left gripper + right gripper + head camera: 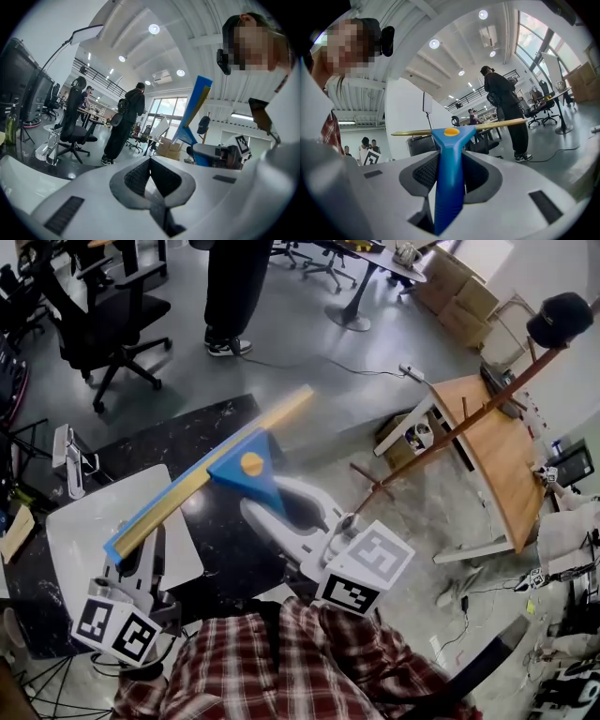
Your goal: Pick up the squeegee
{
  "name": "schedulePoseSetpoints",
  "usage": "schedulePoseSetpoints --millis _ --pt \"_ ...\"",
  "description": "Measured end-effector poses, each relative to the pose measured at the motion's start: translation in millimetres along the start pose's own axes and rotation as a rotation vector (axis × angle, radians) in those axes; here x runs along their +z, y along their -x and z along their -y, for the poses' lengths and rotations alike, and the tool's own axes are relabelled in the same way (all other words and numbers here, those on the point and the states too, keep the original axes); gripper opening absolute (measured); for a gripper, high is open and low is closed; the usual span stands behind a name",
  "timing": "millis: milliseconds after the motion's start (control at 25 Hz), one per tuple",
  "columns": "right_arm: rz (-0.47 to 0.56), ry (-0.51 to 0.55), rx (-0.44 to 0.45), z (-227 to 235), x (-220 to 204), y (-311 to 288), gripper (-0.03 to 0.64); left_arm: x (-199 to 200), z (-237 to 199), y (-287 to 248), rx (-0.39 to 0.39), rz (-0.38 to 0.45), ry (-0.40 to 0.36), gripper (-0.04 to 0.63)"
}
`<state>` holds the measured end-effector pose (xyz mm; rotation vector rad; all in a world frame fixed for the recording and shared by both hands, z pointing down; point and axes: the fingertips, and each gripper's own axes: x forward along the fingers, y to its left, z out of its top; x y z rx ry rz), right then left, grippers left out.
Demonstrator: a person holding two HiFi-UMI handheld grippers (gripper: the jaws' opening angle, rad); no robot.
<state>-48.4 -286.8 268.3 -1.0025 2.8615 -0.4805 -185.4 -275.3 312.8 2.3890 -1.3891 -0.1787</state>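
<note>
The squeegee has a blue triangular handle with a yellow dot and a long yellow blade edged in blue, held up above the table. My right gripper is shut on the blue handle, which runs up between its dark pads in the right gripper view, where the squeegee fills the middle of my right gripper. My left gripper sits low at the left, under the blade's near end, not touching it. In its own view my left gripper has its pads together with nothing between them, and the squeegee stands off to the right.
A black marble-look table carries a white board. A person in dark trousers stands beyond it near an office chair. A wooden desk, a coat stand with a black hat and cardboard boxes are at the right.
</note>
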Motion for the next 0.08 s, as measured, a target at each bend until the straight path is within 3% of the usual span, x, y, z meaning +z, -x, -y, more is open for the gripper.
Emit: schedulePoseSetpoints --millis 80 --pt "-0.001 0.0 0.002 -0.4 0.4 -0.6 0.136 -0.1 0.6 -0.1 0.0 -0.001 0.001 0.011"
